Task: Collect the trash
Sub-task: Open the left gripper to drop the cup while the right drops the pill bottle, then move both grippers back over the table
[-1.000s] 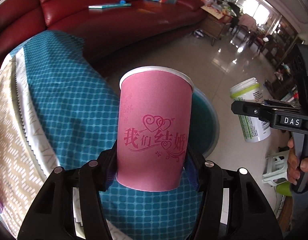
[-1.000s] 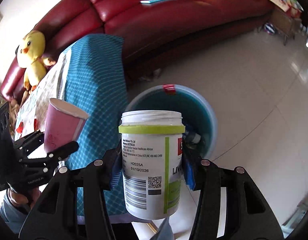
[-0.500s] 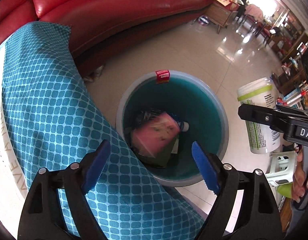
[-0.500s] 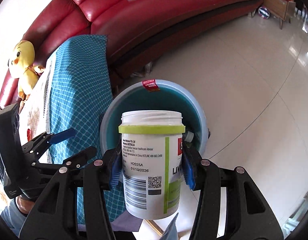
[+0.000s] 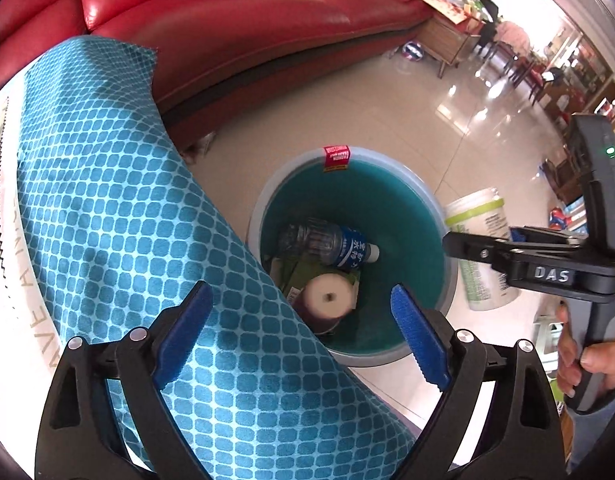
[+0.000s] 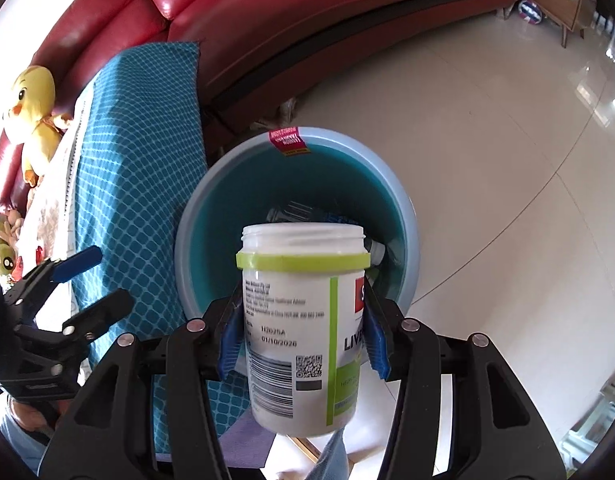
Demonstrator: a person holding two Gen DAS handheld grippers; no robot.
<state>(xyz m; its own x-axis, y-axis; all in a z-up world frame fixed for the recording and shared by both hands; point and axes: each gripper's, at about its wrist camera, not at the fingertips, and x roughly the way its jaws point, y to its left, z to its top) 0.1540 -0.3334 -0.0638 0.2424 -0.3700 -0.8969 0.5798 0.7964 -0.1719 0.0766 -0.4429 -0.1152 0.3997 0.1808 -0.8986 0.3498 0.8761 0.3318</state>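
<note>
Below, the teal trash bin [image 5: 403, 184] stood on the tiled floor [image 5: 387, 104] beside the desk, whose blue checked cloth [image 5: 107, 208] hung close against the bin's near rim. Inside the bin lay a clear water bottle [image 5: 327, 242] with a blue label, some green packaging [image 5: 307, 276], and the pink paper cup [image 5: 327, 300], tipped so its white base faced up. A red sticker [image 5: 336, 157] sat on the far rim.

The left tool [image 5: 301, 332] hovered above the bin's near edge with nothing between its blue pads [image 5: 417, 338]; its jaws stood wide and were opening further.

The right tool [image 6: 303, 340] pointed down over the same bin [image 6: 403, 208], and the white plastic jar [image 6: 303, 332] with the green band and barcode label stood upright between its blue pads [image 6: 374, 340]. Those jaws were opening; the right pad showed a sliver of space beside the jar wall, while the left pad's contact was hard to judge. The jar's open mouth overlapped the bin's interior in that view. From the left wrist view, the jar [image 5: 481, 256] appeared just outside the bin's right rim, with a hand [image 5: 587, 356] gripping the tool's handle.

A red leather sofa [image 6: 307, 20] curved behind, and a yellow plush duck [image 6: 33, 108] sat at its far end.
</note>
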